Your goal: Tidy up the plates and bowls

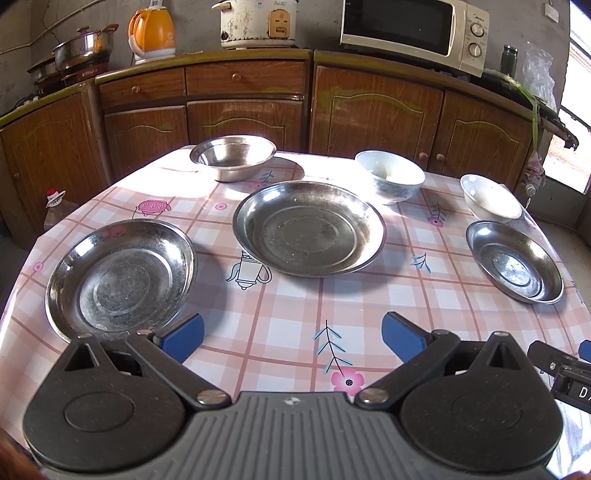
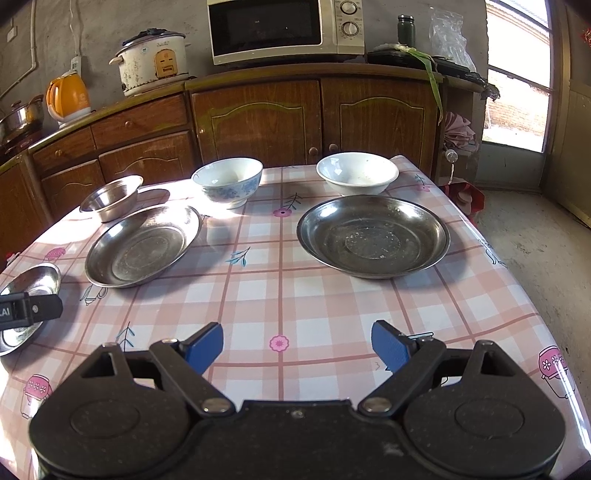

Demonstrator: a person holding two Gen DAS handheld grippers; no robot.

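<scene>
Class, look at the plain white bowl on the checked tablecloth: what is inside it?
The plain white bowl looks nearly empty, with only a faint pale smear or residue at the bottom. Its near wall hides part of the inside, so whether there is more there cannot be told.

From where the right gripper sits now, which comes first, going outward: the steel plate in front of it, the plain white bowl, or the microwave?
In the right wrist view, from the right gripper:
1. Steel plate, just ahead, slightly right.
2. Plain white bowl, right behind the plate, at the table's far edge.
3. Microwave, on the counter beyond the table.
</scene>
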